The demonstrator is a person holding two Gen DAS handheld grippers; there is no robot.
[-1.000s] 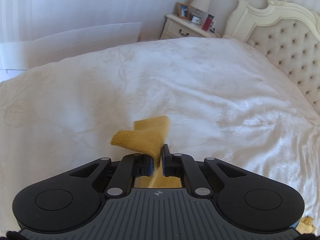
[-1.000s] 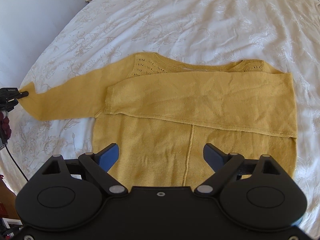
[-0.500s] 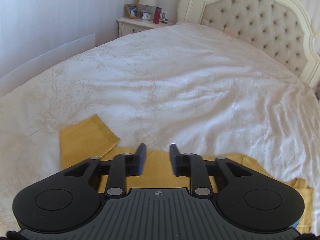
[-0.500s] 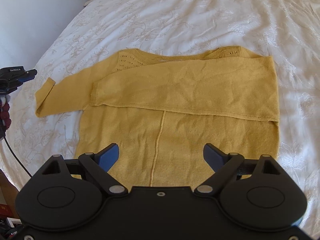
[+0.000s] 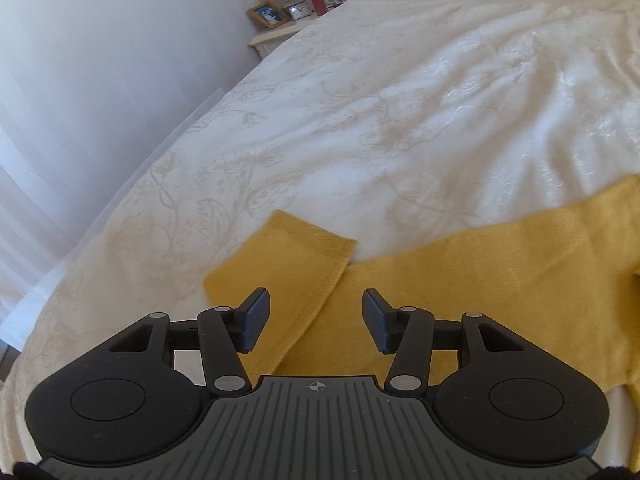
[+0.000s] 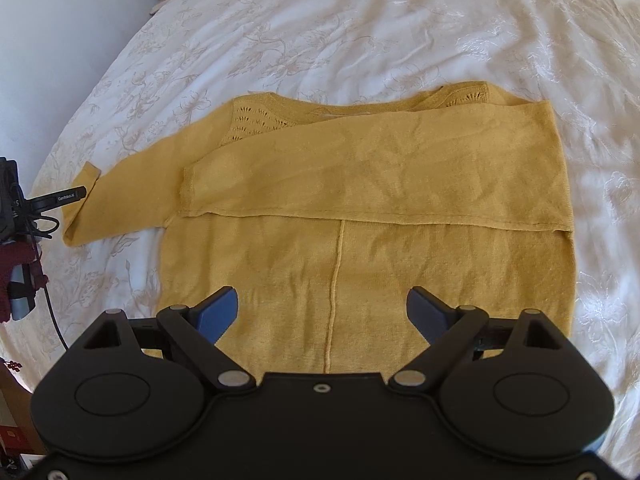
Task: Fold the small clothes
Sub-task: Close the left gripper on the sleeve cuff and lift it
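Note:
A mustard-yellow sweater lies flat on the white bed cover. Its right sleeve is folded across the chest. The left sleeve stretches out sideways, and its cuff end is doubled back on it. My left gripper hovers just over that sleeve; its jaws are opening and nothing is between them. One of its fingers shows beside the cuff in the right wrist view. Above the sweater's hem, my right gripper stands wide open and holds nothing.
A nightstand with a lamp, a photo frame and a red bottle stands by the wall beyond the bed. A person's dark red sleeve and a cable are at the bed's left edge. The cover slopes off towards the wall.
My left gripper let go of the cuff, which dropped doubled back onto the sleeve. The gripper opened, rolled and moved along the sleeve. The right gripper drifted slightly over the sweater.

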